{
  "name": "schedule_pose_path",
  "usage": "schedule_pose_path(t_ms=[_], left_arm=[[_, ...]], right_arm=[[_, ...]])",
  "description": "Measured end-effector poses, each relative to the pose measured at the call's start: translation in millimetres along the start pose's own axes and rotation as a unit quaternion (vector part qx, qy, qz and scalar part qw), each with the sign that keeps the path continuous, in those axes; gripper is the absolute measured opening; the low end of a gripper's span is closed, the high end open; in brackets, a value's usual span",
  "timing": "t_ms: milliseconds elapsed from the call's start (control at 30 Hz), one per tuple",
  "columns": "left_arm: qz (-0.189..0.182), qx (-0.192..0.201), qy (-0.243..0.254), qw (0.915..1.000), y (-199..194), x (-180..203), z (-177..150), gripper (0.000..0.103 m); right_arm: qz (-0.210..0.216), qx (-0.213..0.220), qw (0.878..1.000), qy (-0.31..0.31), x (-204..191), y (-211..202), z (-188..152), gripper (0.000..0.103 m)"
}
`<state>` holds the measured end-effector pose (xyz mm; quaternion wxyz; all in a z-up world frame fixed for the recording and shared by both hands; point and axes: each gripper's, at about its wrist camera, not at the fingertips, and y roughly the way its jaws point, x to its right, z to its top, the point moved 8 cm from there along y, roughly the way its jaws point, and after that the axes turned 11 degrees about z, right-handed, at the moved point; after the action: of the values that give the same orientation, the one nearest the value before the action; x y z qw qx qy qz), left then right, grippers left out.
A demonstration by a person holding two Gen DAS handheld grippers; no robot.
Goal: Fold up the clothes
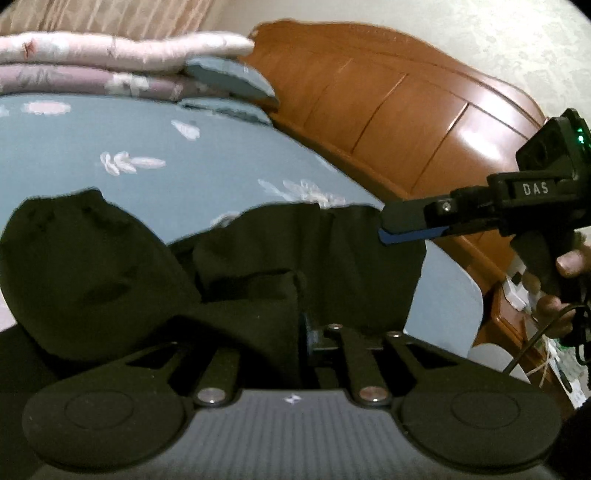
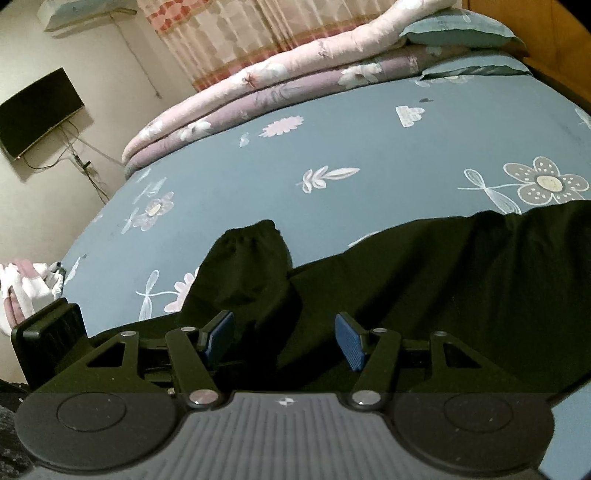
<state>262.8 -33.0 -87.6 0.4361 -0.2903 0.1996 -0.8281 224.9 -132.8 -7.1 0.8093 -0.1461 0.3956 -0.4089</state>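
A black garment (image 1: pixel 258 266) lies spread on the blue flowered bed sheet (image 1: pixel 184 147), its gathered elastic end (image 2: pixel 255 236) pointing up the bed. My left gripper (image 1: pixel 325 332) sits low at the garment's near edge. Its jaws stand only a narrow gap apart, black cloth drapes over the left finger, and one blue pad shows bare beside the cloth's edge. My right gripper (image 2: pixel 284 338) hangs open just above the garment, with dark cloth under the gap between its blue pads (image 2: pixel 351 341). In the left wrist view the right gripper (image 1: pixel 391 230) reaches in over the garment's right edge, held by a hand (image 1: pixel 572 262).
Folded pink and mauve quilts (image 2: pixel 258 85) and a blue pillow (image 2: pixel 458 26) lie at the head of the bed. A wooden headboard (image 1: pixel 388 110) runs along the right. A dark screen (image 2: pixel 37 110) hangs on the far wall. A bedside stand with small items (image 1: pixel 524 306) sits beyond the mattress corner.
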Motion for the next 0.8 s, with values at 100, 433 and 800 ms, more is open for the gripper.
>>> schedule_pose_path(t_ms=[100, 433, 800], left_arm=[[-0.004, -0.018, -0.013, 0.9997, -2.9, -6.2, -2.3, 0.025], [0.018, -0.075, -0.080, 0.9938, -43.8, -55.7, -18.6, 0.048], [0.016, -0.050, -0.265, 0.9627, -41.2, -147.5, 4.7, 0.054]], right_arm=[[-0.005, -0.005, 1.000, -0.001, 2.6, 4.3, -1.2, 0.068], [0.009, -0.014, 1.000, 0.008, 7.3, 23.9, -4.9, 0.068], [0.008, -0.018, 1.000, 0.012, 8.5, 24.6, -7.6, 0.070]])
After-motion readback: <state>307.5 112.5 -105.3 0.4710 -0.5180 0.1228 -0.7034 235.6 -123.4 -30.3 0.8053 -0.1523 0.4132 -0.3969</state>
